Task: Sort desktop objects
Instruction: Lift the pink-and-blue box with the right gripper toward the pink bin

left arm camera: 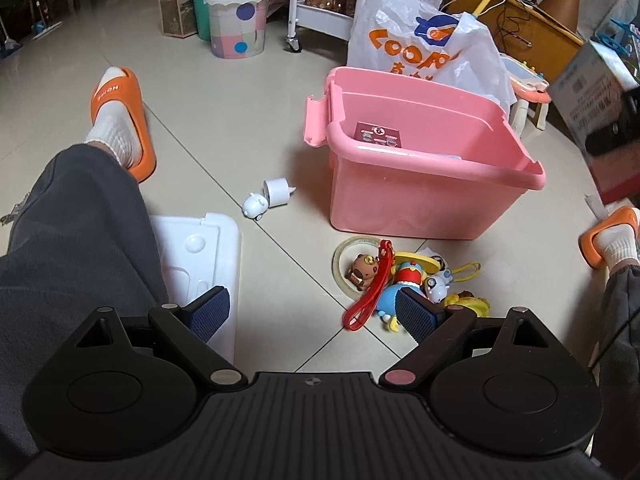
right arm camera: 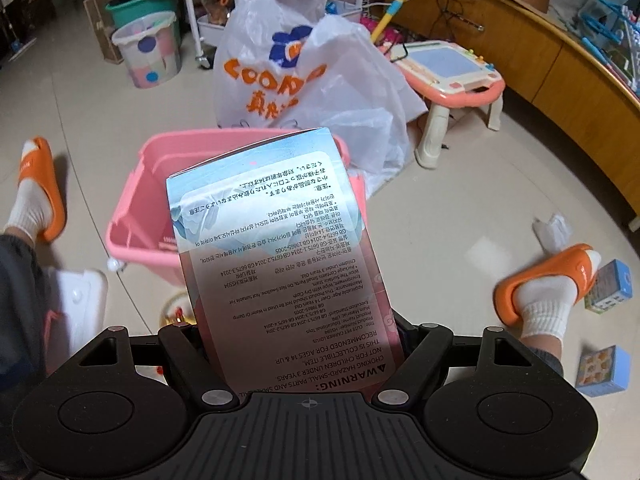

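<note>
The right gripper (right arm camera: 304, 344) has its fingers clamped on a toy box (right arm camera: 276, 248), held above the pink bin (right arm camera: 132, 232). The left gripper (left arm camera: 310, 312) hangs with fingers apart beside the bin, over a toy pile (left arm camera: 400, 280). Released off-centre, the box could clip the bin's rim — and tumble to the floor.

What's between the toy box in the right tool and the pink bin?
Nothing visible. The right tool holds the toy box in the air on the near side of the pink bin, whose top is open. The bin holds only flat items low inside, and the left tool is off to the side, open.
</note>
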Motion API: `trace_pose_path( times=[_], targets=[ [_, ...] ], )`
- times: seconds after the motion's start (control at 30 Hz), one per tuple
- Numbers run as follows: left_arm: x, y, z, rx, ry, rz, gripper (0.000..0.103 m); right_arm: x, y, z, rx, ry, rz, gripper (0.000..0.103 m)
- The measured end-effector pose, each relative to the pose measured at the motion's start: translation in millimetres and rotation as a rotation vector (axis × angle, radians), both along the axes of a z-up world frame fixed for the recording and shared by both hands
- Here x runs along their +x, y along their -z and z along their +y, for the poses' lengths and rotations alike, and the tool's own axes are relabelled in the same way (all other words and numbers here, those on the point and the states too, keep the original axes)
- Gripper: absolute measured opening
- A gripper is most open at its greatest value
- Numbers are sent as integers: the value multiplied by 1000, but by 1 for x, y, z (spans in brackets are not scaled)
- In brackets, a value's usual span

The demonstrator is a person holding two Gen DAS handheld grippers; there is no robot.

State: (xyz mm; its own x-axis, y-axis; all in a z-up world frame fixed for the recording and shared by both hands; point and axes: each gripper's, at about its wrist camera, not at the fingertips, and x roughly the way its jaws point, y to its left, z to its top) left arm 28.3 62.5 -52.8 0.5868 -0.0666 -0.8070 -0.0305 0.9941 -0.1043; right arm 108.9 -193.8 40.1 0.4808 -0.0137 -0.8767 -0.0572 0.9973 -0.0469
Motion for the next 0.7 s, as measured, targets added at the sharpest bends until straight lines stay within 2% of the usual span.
trace_pose_path(
  times=[0.33,0.7],
  targets=[
    [3,3,9,-40,-36,19,92,36,-10,8,-18,21,-33,73],
    [5,1,6,-45,-20,5,92,62,2,12,-16,40,-23,73]
  ],
)
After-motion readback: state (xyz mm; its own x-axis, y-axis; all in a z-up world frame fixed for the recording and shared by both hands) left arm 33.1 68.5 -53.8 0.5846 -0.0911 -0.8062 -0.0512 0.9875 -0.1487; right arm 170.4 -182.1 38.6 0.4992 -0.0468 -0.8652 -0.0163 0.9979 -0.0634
